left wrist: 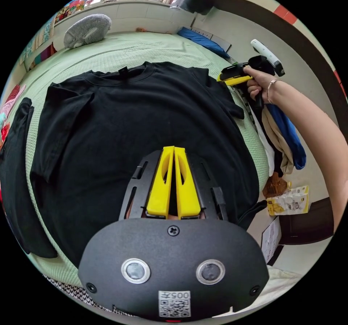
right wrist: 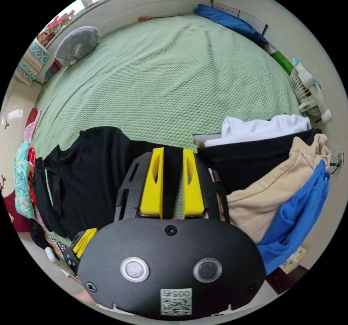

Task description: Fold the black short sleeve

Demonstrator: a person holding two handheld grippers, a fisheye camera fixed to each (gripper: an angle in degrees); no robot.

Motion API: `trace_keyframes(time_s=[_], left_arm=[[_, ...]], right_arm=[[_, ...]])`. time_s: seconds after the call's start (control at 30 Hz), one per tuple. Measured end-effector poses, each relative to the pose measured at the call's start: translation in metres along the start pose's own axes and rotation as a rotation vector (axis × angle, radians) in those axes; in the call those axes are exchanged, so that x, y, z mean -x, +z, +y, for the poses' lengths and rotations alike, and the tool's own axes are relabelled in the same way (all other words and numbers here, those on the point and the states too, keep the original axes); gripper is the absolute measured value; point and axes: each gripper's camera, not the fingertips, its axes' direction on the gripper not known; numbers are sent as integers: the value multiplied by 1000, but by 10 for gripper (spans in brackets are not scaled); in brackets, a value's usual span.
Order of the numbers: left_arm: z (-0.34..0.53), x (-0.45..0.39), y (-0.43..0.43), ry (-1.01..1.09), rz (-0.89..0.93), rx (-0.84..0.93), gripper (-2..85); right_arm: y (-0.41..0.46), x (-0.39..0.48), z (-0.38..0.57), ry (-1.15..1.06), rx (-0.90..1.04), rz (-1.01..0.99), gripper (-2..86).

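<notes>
The left gripper is seen with its yellow jaws pressed together, nothing pinched between them, held over the lower middle of the black shirt. The shirt is laid flat, front up, on the green bedspread, collar at the far end from the jaws. A second dark garment lies just left of it. The right gripper is seen with jaws slightly parted and empty, above the shirt's edge. To its right a pile of clothes is noted. In the left gripper view the right gripper is held in a hand beyond the shirt's right sleeve.
</notes>
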Motion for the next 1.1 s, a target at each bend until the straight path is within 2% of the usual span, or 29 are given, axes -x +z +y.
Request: trace_keyframes(time_s=[0.23,0.43,0.6,0.77,0.9,1.1], left_arm=[[1,-3,3,5,-8,5,-6],[8,4,-1,-13,26,-10,-6],[13,8,-5,-11,35,-13,-6],[20,15,-12,-18,59,-13,-6],[25,22,-18,-24,75,-12,-6],[32,32,-29,-38,105,-9,-6]], right_arm=[[-16,24,26,-55,-69,95,0],[-72,49,56,-108,-159,140,-9],[-99,127,90,-328,-188,173,14],[-87,207,128,-533,-85,105,58],[-91,206,141,-547,-114,107,68],[-71,137,160,-485,2,-4,61]])
